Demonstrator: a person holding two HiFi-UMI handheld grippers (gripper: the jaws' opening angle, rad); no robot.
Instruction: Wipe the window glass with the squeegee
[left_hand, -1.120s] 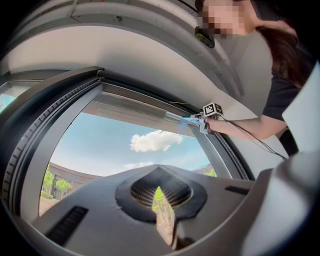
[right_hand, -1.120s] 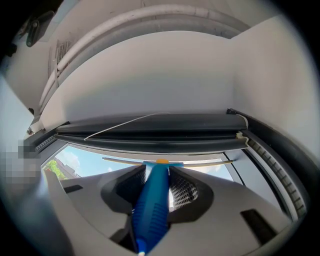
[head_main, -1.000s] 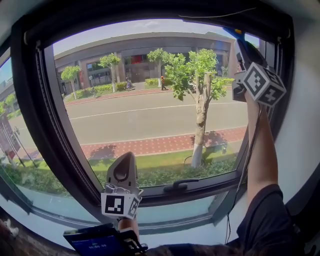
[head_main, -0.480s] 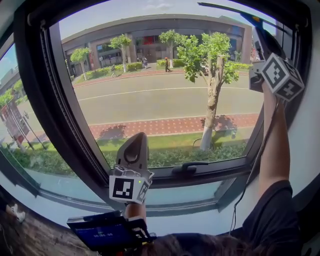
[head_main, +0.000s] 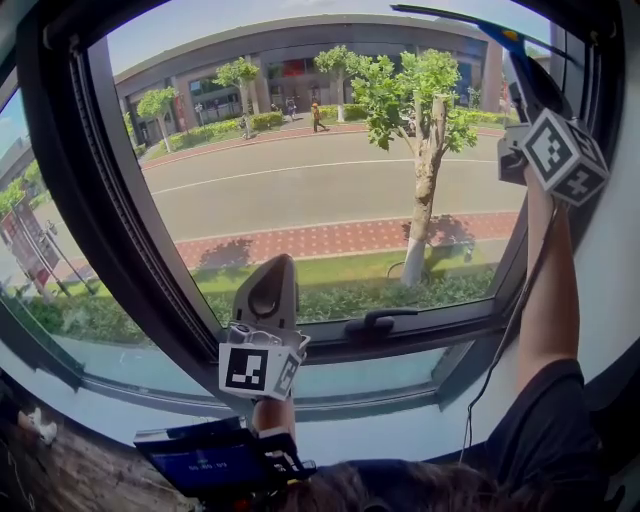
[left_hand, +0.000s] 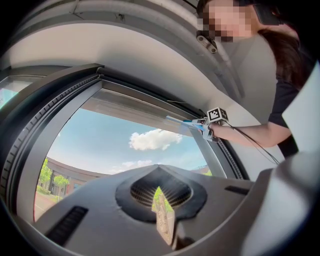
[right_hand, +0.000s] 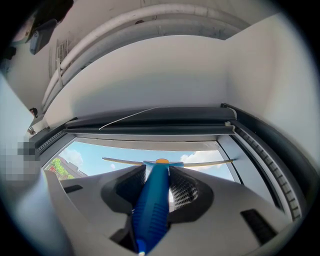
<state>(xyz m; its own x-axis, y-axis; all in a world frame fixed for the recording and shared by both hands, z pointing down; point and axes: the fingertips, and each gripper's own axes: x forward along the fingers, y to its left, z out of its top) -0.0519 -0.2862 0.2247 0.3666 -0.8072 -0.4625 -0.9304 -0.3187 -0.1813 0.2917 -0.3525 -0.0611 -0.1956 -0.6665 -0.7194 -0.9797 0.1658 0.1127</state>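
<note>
The squeegee (head_main: 508, 40) has a blue handle and a thin blade (head_main: 450, 17) that lies along the top edge of the window glass (head_main: 300, 180). My right gripper (head_main: 517, 85) is raised at the upper right of the pane and is shut on the handle. In the right gripper view the handle (right_hand: 152, 210) runs out between the jaws of the right gripper (right_hand: 156, 175) to the blade (right_hand: 170, 163). My left gripper (head_main: 265, 295) points up at the lower middle of the glass, shut and empty. The left gripper view shows the left gripper (left_hand: 162, 200) and, far off, the squeegee (left_hand: 182, 121).
A dark window frame (head_main: 110, 230) surrounds the pane, with a black handle (head_main: 380, 322) on its lower rail. A cable (head_main: 500, 340) hangs from the right gripper along the right arm. A device with a blue screen (head_main: 205, 465) sits at the bottom edge. Outside are a street and trees.
The head view has shifted a little, so both grippers sit slightly further right in it. The right gripper keeps the squeegee at the top right of the glass. The left gripper has barely moved.
</note>
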